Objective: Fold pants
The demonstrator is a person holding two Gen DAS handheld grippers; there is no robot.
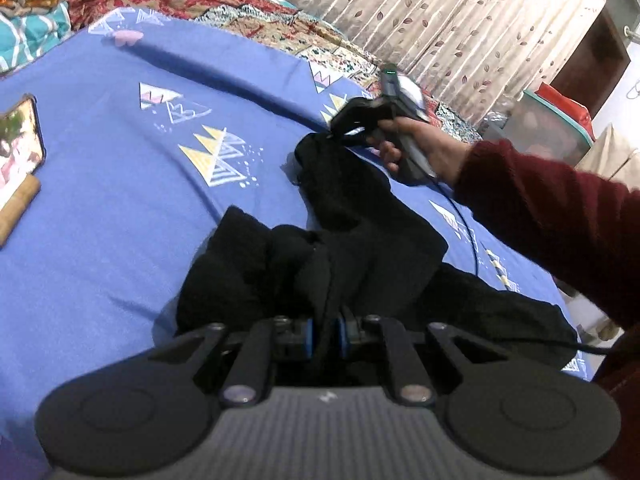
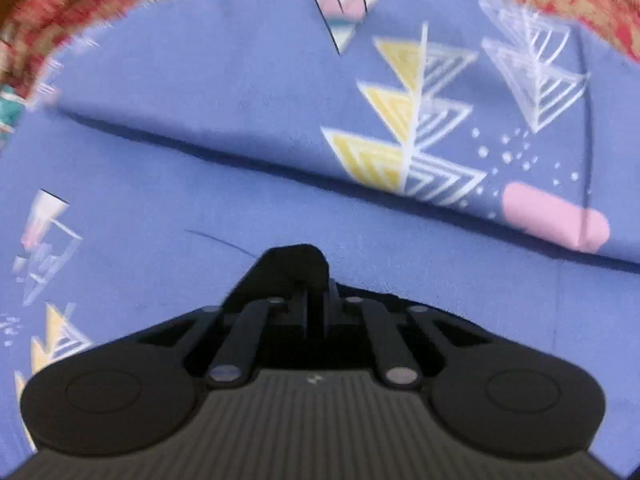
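A pair of black fabric pants (image 1: 352, 248) lies bunched on a blue bedsheet (image 1: 120, 184) printed with yellow and white triangles. The left gripper (image 1: 325, 332), at the near edge, has its blue-padded fingers closed tight on a fold of the pants. Farther away, the right gripper (image 1: 340, 128), held by a hand in a dark red sleeve, pinches another end of the pants, its fingers closed on black cloth (image 2: 308, 268). A phone (image 1: 20, 140) lies at the left edge.

A blue patterned bedsheet (image 1: 120, 200) lies before bright leaf-print curtains (image 1: 460, 12).
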